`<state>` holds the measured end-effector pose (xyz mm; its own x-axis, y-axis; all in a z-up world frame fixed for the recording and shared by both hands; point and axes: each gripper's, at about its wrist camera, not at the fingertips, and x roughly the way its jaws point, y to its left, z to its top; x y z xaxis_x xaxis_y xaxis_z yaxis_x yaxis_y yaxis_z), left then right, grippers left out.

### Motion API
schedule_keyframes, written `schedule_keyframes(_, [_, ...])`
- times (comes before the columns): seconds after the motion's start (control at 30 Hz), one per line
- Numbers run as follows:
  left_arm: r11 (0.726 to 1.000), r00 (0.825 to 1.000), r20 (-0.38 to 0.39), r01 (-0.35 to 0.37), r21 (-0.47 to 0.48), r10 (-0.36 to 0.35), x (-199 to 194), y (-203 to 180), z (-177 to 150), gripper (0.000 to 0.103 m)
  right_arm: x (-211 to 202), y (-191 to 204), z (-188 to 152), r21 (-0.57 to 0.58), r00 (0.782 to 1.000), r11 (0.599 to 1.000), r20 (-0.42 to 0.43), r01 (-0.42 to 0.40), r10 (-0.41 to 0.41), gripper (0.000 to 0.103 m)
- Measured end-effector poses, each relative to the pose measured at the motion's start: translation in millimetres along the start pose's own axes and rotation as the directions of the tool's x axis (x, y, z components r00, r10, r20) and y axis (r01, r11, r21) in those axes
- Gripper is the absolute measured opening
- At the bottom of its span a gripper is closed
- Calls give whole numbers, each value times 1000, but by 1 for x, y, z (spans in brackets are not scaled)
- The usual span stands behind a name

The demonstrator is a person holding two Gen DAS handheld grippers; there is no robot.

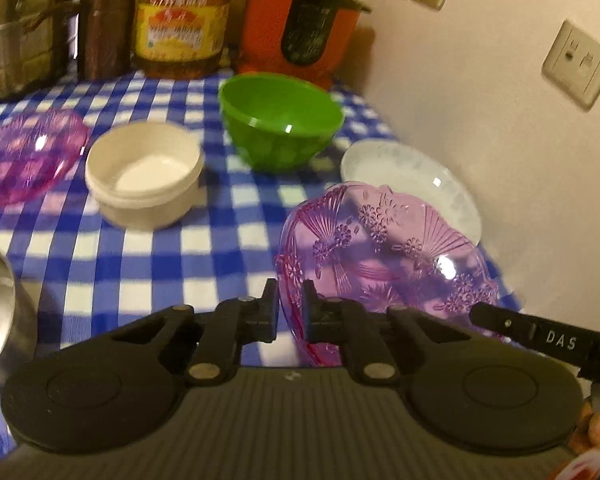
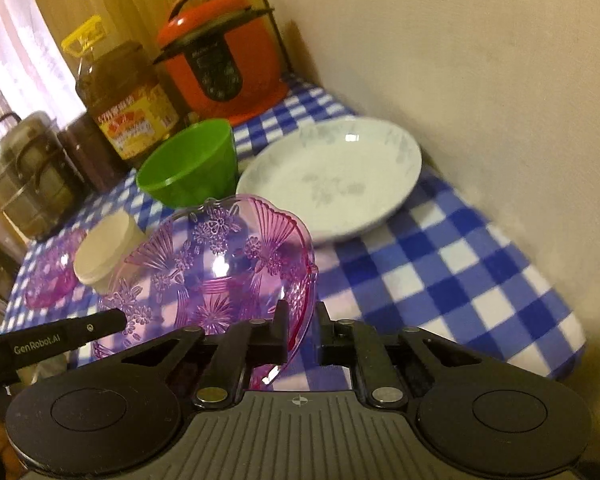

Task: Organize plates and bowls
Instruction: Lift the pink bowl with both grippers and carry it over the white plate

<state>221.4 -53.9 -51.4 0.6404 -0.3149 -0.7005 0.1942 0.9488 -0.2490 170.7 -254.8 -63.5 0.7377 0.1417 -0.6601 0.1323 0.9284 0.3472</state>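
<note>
I have the purple patterned bowl (image 1: 384, 256) pinched by its rim on two sides: my left gripper (image 1: 290, 312) clamps the near edge, my right gripper (image 2: 302, 332) clamps the opposite edge. It is empty and tilted, just in front of the empty white plate (image 2: 332, 176) by the wall. On the checked cloth (image 2: 440, 264) the green bowl (image 1: 280, 120) and cream tub (image 1: 144, 172) also look empty; a second purple bowl (image 1: 24, 156) lies far left.

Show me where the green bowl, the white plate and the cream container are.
green bowl (image 1: 280, 120): left wrist view, inner wall.
white plate (image 2: 332, 184): right wrist view, inner floor.
cream container (image 1: 144, 172): left wrist view, inside bottom.
</note>
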Motion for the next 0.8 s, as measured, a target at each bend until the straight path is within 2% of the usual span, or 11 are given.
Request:
schedule_keyframes(0.23, [998, 997, 65, 25, 52, -28, -2, -24, 42, 10, -12, -1, 36, 9, 999, 1000, 51, 15, -16, 12])
schedule_keyframes(0.43, [995, 995, 81, 55, 85, -62, 19, -43, 71, 10, -9, -10, 66, 19, 996, 999, 74, 45, -46, 12])
schedule_keyframes(0.8, [993, 995, 37, 90, 75, -93, 93, -60, 79, 10, 33, -38, 93, -19, 988, 992, 88, 126, -124, 12])
